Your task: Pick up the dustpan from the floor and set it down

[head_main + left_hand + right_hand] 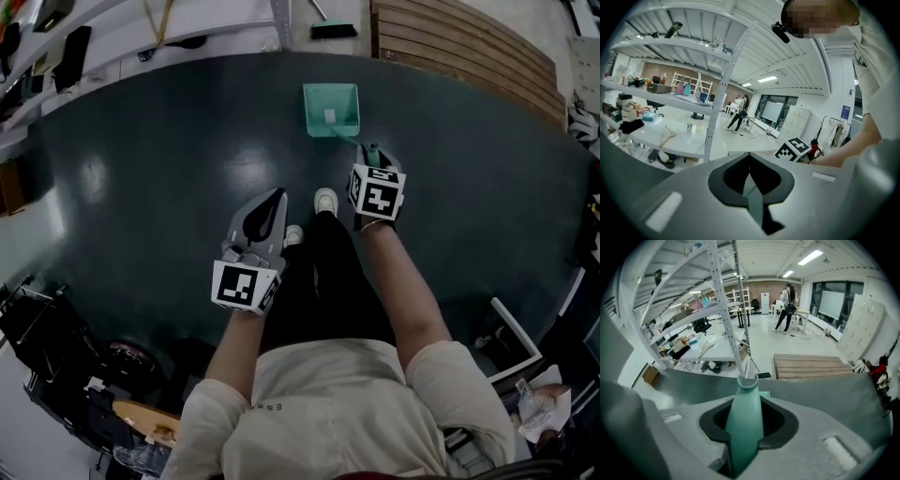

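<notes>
A teal dustpan (330, 110) lies on the dark floor mat (159, 178), just ahead of the person's white shoes (325, 200). Its handle runs back toward me into my right gripper (372, 155). In the right gripper view the teal handle (744, 427) fills the gap between the jaws, which are shut on it, and the gripper (745, 397) points steeply down. My left gripper (275, 199) hangs to the left of the shoes, away from the dustpan. In its own view the left gripper (749, 157) has its tips together and holds nothing.
A wooden pallet (450, 42) lies beyond the mat at the upper right. A white shelving rack (141, 28) lines the upper left, with a dark brush head (333, 30) by its post. Dark equipment (56, 347) stands at the lower left, a white frame (516, 337) at the right.
</notes>
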### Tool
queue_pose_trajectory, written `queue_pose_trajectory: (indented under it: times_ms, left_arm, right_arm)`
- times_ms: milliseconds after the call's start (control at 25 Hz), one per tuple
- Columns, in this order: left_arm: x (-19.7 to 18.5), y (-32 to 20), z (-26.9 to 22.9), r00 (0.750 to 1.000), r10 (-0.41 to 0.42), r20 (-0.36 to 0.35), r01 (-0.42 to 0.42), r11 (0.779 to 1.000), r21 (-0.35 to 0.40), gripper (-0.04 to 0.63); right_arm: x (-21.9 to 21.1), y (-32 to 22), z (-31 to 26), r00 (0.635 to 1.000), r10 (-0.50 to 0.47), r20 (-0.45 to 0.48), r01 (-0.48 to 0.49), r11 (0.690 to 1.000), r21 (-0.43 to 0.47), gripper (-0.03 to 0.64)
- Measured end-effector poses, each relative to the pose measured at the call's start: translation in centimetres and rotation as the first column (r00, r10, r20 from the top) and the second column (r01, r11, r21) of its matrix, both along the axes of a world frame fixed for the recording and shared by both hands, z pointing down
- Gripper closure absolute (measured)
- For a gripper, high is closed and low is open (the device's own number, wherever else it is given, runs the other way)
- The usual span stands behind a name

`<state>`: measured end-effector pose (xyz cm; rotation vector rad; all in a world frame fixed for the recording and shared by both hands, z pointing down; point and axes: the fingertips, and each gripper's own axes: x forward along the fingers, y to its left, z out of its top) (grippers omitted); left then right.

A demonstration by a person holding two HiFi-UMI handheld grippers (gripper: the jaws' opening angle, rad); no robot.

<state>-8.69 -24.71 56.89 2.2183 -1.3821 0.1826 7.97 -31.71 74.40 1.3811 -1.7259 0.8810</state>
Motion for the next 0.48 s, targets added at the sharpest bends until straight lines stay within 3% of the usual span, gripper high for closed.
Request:
queue_pose_trajectory:
  times_ms: [160, 480]
  left_arm:
    - [-0.5, 0.3, -1.2, 1.0, 0.008, -0.002, -0.008, 1.0, 0.023, 0.587]
    - [-1.6, 3.6, -7.8, 0.999, 0.023, 0.033, -0.028, 0.988, 0.15, 0.586]
  right_arm:
    - [1.5, 1.4, -2.8, 0.999, 0.037, 0.027, -0.038, 0.999, 0.011, 0.537]
    - [2.1, 7.2, -11.9, 1.0, -0.004, 0.009, 0.003, 0.995, 0.104, 0.537]
